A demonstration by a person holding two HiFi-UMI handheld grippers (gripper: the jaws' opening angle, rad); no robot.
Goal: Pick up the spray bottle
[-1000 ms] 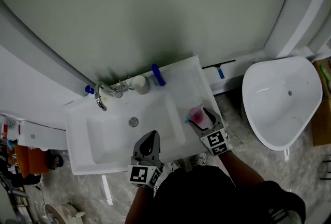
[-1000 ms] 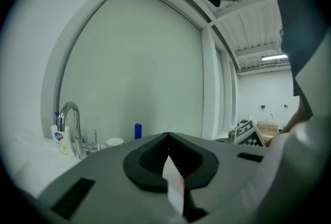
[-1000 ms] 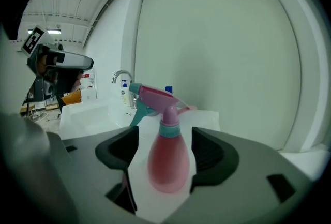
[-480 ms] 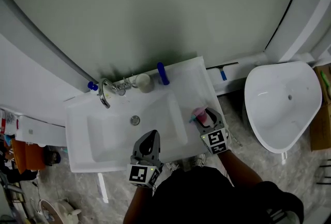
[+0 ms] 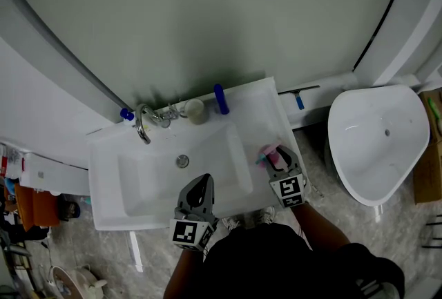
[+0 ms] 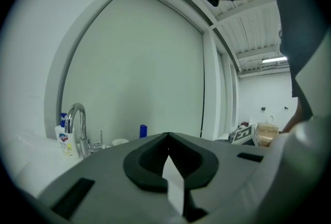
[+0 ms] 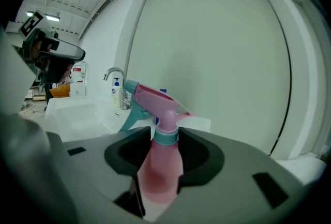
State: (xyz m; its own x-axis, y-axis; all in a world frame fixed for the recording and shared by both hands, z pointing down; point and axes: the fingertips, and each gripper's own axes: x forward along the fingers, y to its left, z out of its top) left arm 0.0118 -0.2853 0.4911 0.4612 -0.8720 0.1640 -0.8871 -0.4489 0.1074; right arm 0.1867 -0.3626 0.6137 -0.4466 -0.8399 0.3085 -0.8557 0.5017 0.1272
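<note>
the right gripper's (image 7: 164, 141) jaws, just closing, pinch the pink spray bottle (image 7: 162, 166) by its tapered shoulder on the sink's (image 5: 102, 177) right rim, where it could slip free on lifting; the left gripper's (image 6: 168, 138) jaws sit clenched, empty.

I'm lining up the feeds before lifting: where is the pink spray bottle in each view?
Head view: spray bottle right of centre, on the sink's right front corner.
Left gripper view: not in it.
Right gripper view: spray bottle centre, low foreground.
Shared landmark: the faucet, visible in all three.
</note>
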